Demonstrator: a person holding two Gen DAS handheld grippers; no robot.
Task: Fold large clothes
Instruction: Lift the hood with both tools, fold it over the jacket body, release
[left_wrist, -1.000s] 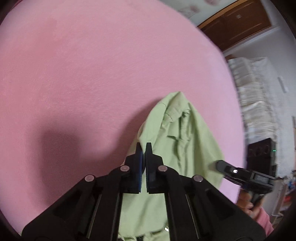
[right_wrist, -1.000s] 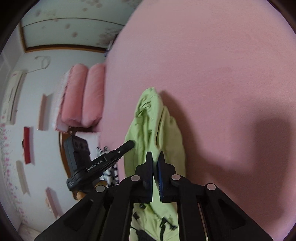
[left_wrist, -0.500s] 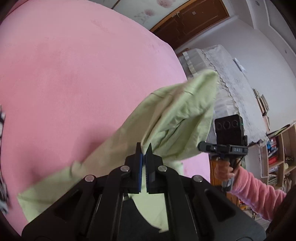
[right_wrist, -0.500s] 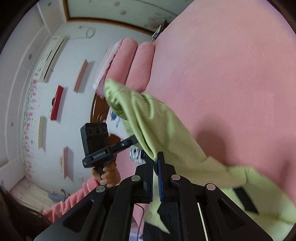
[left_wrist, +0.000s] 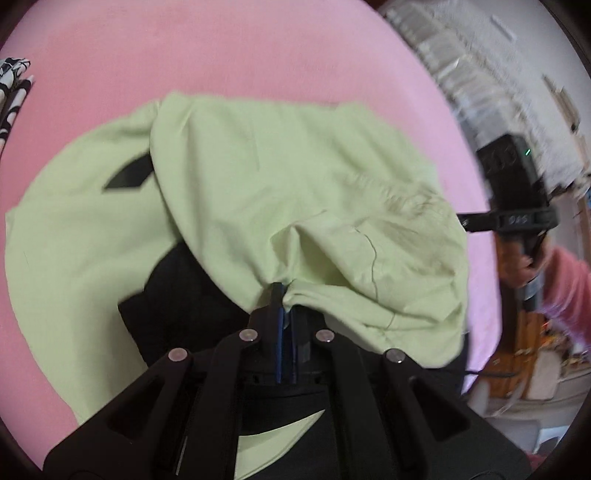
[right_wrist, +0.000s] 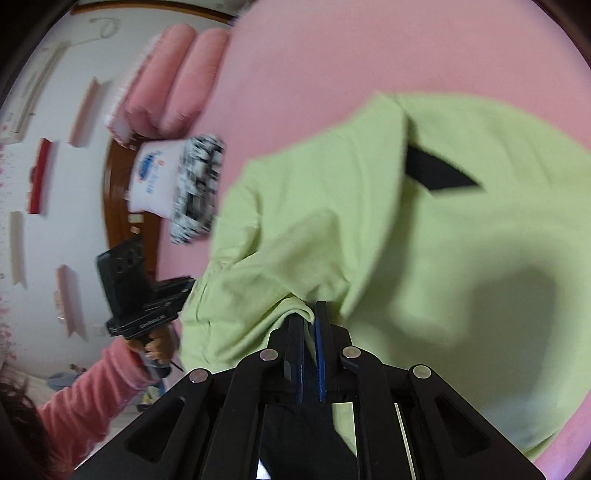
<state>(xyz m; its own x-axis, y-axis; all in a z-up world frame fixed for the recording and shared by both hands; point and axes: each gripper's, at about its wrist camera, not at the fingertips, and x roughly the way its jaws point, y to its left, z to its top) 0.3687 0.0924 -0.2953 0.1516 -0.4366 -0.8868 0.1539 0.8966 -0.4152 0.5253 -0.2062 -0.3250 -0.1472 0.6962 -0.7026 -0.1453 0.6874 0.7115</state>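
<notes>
Covering the bed: pink sheet, 2 pillows.

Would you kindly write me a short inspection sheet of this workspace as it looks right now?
Surface: pink bed cover, bare around the garment.
Job's things: green garment, partly spread on the bed, bunched where held.
Clutter: black-and-white patterned cloth at the bed edge.
Grippers: left gripper and right gripper both shut on the garment.
Cables: nothing seen.
Surroundings: pink pillows, white wall, pink sleeve.
</notes>
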